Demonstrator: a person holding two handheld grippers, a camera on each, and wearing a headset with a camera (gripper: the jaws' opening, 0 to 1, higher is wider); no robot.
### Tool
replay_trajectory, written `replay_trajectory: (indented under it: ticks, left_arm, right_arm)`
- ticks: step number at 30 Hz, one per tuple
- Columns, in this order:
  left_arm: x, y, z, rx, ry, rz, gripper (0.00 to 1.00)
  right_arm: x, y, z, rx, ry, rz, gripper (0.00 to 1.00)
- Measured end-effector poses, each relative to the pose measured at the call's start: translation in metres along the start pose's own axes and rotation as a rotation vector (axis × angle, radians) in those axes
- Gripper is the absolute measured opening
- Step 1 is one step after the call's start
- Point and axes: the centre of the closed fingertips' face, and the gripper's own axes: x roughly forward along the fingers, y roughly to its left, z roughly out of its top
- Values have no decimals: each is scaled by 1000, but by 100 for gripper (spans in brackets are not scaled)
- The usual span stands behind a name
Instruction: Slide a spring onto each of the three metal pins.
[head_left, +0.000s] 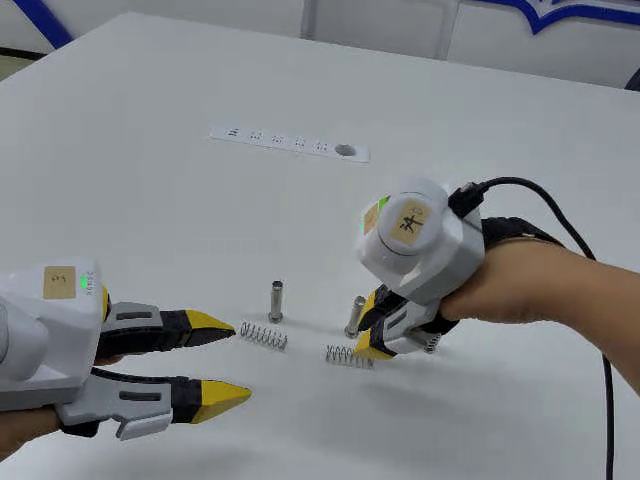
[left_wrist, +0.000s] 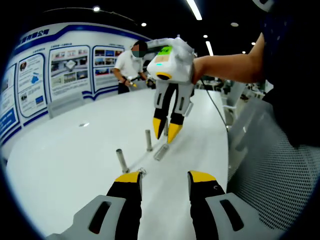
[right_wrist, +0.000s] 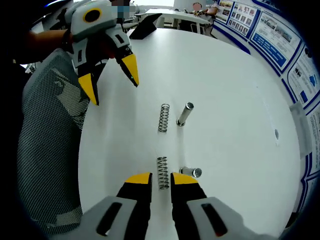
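**A:** Steel wire, wound thin and open. Seeing the near spring (right_wrist: 162, 172) lying flat on the white table (head_left: 150, 180), just beside the upright near pin (right_wrist: 190, 172). Judging it light and springy, and probably rolling or skittering off at a careless nudge.

**B:** Taking hold where?

**A:** Pinching gently across the coils near the middle. Squeezing hard is risking a bent or popping coil. Leaving 1 end free for threading over the pin top.

**B:** Finding the right gripper (right_wrist: 161, 177) doing what?

**A:** Hovering low over that spring, holding its yellow-tipped jaws narrowly apart. Straddling the spring's near end, not visibly clamping anything.

**B:** And the left gripper (head_left: 241, 361)?

**A:** Hanging off to the side with jaws spread wide. Carrying nothing, and pointing toward the far spring (head_left: 263, 335).

**B:** Expecting what from the pins?

**A:** Looking at smooth, shiny metal cylinders, stiff, with 2 standing on end. Spotting the far pin (head_left: 276, 300) just behind the far spring, bare. Probably tipping under a sideways push, so lowering the coil straight down.

**B:** Reading the surface how?

**A:** Looking matte and smooth, likely giving little grip against sliding wire. Not seeing a spring on either of those 2 pins yet.
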Motion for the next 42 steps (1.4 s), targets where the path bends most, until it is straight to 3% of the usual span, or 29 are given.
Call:
replay_trajectory:
  ticks: [10, 18, 31, 42]
  left_arm:
    - [0, -1, -1, -5, 0, 4, 37]
    - [-3, 0, -3, -13, 0, 10, 37]
    - [-2, -1, -4, -17, 0, 11, 36]
    - [7, -5, -1, -5, 10, -16, 35]
  right_arm:
    - [26, 2, 6, -61, 35, 5, 15]
    - [38, 0, -2, -84, 87, 27, 15]
    - [39, 2, -4, -71, 95, 55, 12]
    - [12, 9, 19, -5, -39, 36, 11]
